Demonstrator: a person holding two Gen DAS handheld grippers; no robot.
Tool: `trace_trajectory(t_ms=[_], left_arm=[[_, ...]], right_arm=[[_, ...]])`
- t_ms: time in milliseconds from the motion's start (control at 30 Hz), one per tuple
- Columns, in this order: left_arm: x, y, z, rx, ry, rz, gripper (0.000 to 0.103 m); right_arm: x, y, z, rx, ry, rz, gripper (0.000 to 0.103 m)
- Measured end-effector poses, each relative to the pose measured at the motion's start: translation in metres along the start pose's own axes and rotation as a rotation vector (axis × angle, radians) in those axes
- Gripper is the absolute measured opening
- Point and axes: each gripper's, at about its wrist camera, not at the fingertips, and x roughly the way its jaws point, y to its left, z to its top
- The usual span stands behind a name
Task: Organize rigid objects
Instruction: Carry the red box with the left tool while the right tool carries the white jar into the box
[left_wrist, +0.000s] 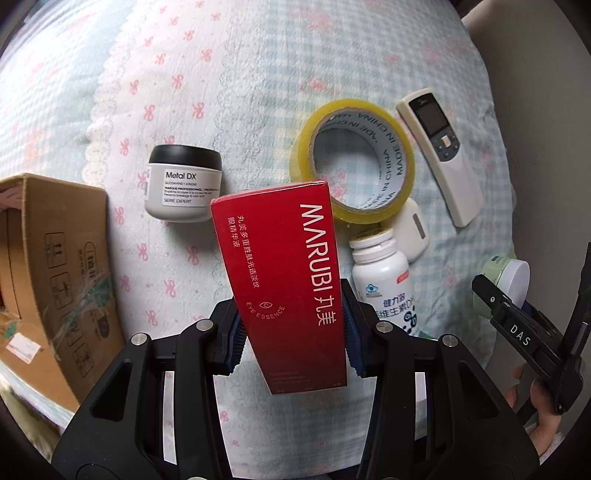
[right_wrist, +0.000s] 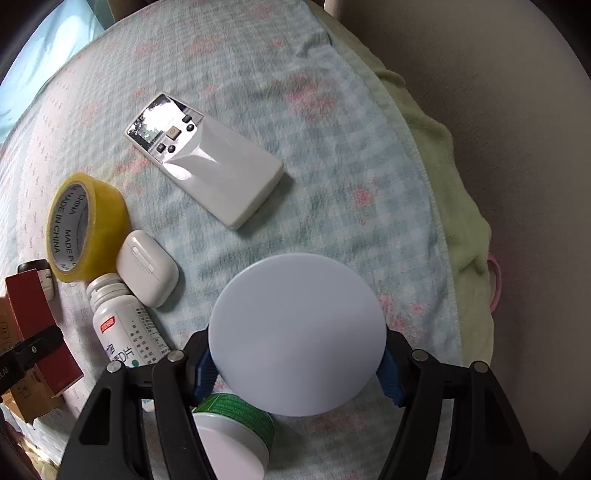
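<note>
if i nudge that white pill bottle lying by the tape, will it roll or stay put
Likely to roll: the white pill bottle lies on its side, a smooth cylinder. It probably won't go far, since the earbud case and yellow tape roll sit close against its cap end, and the soft quilted blanket should damp it. It looks like rigid plastic, not fragile.

A pale blue checked blanket (left_wrist: 258, 74) is patterned with pink bows. On it, a red box (left_wrist: 288, 280) bears white lettering. Beside the box are seen a yellow tape roll (left_wrist: 354, 162), a grey jar (left_wrist: 183, 184) capped black, and a brown carton (left_wrist: 62, 266).
</note>
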Motion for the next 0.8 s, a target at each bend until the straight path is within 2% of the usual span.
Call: trace_trajectory(t_ms=[100, 167, 233, 300, 367, 500, 600, 800], left_arm=[[-0.038, 0.006, 0.010, 0.014, -0.039, -0.025, 0.040], [-0.052, -0.004, 0.009, 0.025, -0.065, -0.039, 0.040], [-0.064, -0.005, 0.009, 0.027, -0.086, -0.054, 0.040], [-0.093, 0.010, 0.000, 0.016, -0.106, -0.077, 0.040], [-0.116, 0.022, -0.006, 0.019, -0.128, -0.084, 0.040], [-0.157, 0.048, -0.017, 0.062, -0.193, -0.046, 0.040], [-0.186, 0.077, -0.024, 0.075, -0.223, -0.038, 0.040], [-0.230, 0.149, -0.039, 0.113, -0.259, -0.037, 0.040]], right_arm=[[-0.032, 0.002, -0.004, -0.005, -0.030, 0.005, 0.066], [-0.058, 0.003, 0.000, -0.007, -0.052, 0.008, 0.066], [-0.056, 0.015, -0.004, -0.020, -0.077, 0.001, 0.066], [-0.020, -0.003, 0.014, -0.037, -0.104, -0.002, 0.066], [-0.014, 0.001, 0.025, -0.048, -0.124, 0.011, 0.066], [-0.054, 0.030, 0.023, -0.118, -0.189, 0.023, 0.066], [-0.087, 0.058, 0.012, -0.145, -0.229, 0.074, 0.066], [-0.148, 0.141, -0.017, -0.216, -0.282, 0.155, 0.066]])
